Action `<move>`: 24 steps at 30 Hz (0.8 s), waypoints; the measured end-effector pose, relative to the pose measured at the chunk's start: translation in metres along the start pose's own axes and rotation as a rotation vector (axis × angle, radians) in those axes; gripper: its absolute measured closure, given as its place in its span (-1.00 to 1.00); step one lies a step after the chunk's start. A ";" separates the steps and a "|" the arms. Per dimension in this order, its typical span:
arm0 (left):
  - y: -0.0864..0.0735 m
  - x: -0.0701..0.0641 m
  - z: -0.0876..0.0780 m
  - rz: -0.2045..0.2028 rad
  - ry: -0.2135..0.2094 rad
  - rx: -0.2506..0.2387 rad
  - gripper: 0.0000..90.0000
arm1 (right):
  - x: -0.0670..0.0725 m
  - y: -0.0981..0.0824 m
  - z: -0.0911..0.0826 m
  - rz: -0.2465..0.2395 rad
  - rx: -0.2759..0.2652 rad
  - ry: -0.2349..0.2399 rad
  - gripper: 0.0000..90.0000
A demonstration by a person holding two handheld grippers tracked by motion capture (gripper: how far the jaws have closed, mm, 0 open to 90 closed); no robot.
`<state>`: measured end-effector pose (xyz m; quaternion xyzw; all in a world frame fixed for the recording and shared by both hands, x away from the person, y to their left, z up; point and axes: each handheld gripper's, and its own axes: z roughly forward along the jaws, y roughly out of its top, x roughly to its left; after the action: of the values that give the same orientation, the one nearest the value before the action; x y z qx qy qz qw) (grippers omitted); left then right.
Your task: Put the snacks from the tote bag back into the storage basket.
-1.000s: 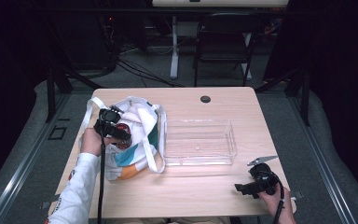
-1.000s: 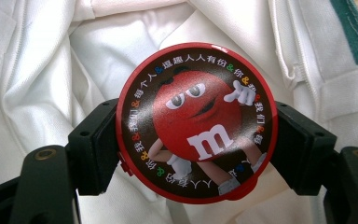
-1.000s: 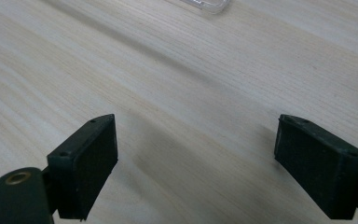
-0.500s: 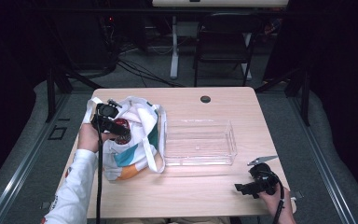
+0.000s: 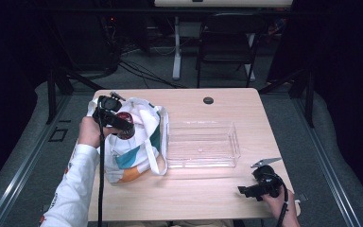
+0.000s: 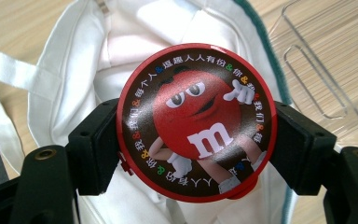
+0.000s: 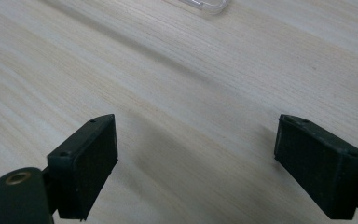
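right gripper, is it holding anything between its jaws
No, the right gripper has its jaws standing wide apart, with just bare wooden table between them.

glossy tin (image 6: 196, 122), cloth bag (image 6: 135, 42)

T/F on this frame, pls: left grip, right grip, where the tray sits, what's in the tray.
1. The left gripper is shut on the round red tin. True.
2. The right gripper holds a bottle. False: its fingers stand apart over bare table.
3. The clear tray lies beside the white tote bag. True.
4. The tin rests in the tray. False: it is held above the bag.
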<state>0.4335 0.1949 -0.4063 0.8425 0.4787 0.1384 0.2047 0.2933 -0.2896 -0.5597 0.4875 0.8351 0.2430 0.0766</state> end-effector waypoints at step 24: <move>0.031 -0.033 -0.014 0.083 -0.016 -0.021 -0.43 | -0.001 0.000 0.000 -0.005 0.001 0.002 -0.72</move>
<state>0.4346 0.1552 -0.3802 0.8605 0.4401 0.1450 0.2116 0.2934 -0.2902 -0.5594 0.4850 0.8366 0.2431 0.0762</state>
